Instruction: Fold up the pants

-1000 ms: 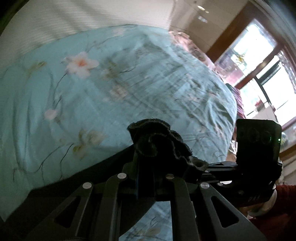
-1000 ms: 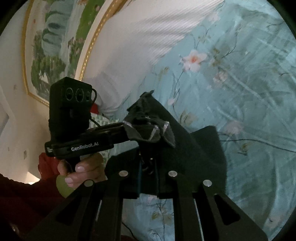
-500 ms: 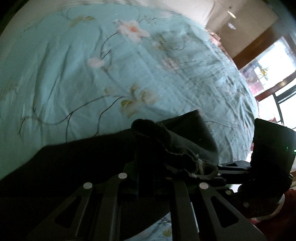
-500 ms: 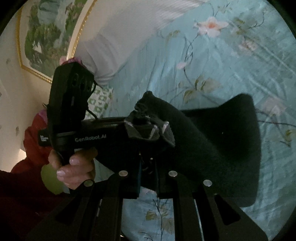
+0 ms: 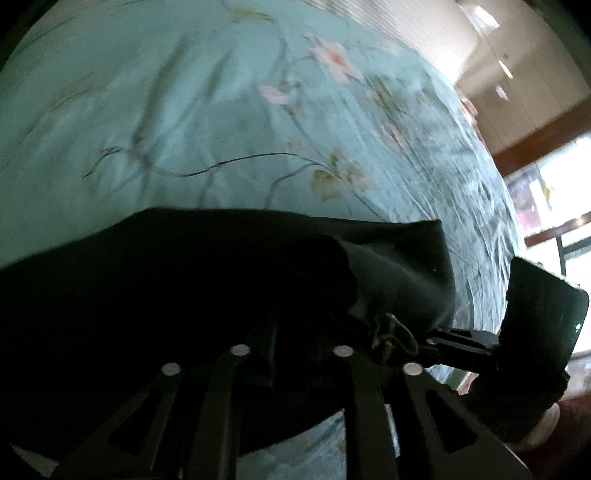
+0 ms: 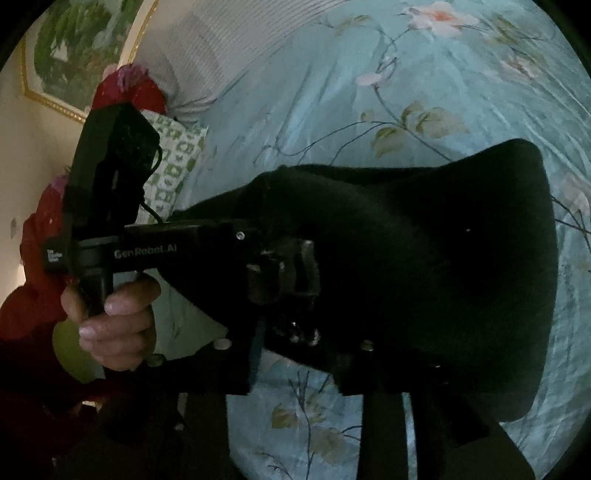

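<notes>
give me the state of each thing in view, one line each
black fabric pants: folded over, lying on the bedspread, an edge bunched at both tools
teal floral bedspread: spread out, wrinkled
left tool: jaws have just been opening, cloth between them
right tool: jaws have just been opening, cloth at its tips
green patterned pillow: lying at the bed's head

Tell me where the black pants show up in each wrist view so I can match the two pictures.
Left wrist: the pants fill the lower half, draped over the left gripper.
Right wrist: the pants sit at centre and right, draped over the right gripper.
Shared landmark: the pink flower on the bedspread, upper right in both views.
</notes>
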